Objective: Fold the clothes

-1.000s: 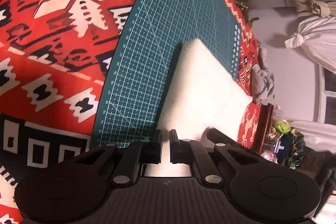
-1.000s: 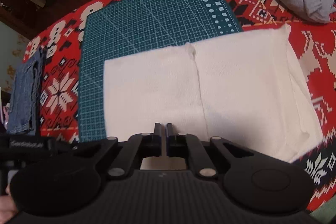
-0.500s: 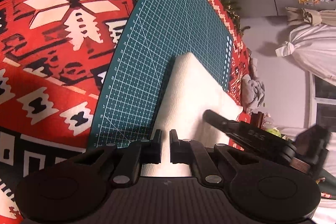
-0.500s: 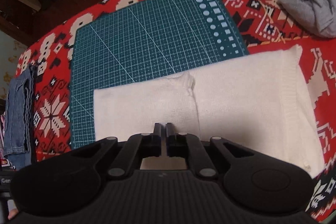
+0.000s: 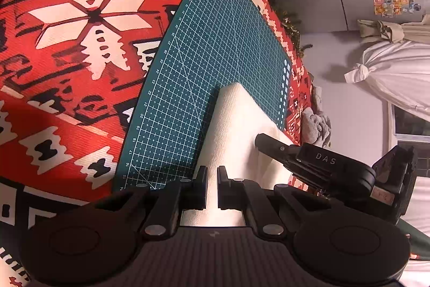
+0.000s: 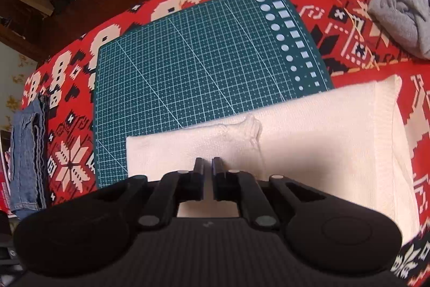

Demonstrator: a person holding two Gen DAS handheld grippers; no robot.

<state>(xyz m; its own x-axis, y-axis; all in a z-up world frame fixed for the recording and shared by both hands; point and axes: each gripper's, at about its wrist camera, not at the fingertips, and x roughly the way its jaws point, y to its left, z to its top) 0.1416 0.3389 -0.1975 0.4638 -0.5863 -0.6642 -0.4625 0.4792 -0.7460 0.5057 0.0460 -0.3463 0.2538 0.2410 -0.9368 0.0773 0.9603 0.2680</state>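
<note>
Nearest in the left wrist view, the left gripper (image 5: 212,186) has its jaws drawn close with a narrow gap, over the near end of the white sweater (image 5: 236,131); whether cloth is pinched between them cannot be told. The right gripper (image 6: 207,178), seen also from the left camera (image 5: 262,141) with "DAS" on its body, has its jaws nearly together over the sweater's (image 6: 309,141) near edge, and again any pinch cannot be told. One folded white sweater lies half on the green cutting mat (image 6: 204,63) and half on the red patterned tablecloth (image 6: 346,26); its long axis runs left to right in the right wrist view, the ribbed hem toward the right. The mat's edge carries ruler numbers, 14 to 31 readable. One folded pair of jeans (image 6: 28,158) sits at the tablecloth's left edge, and one crumpled grey garment (image 6: 400,15) at its far right corner.
</note>
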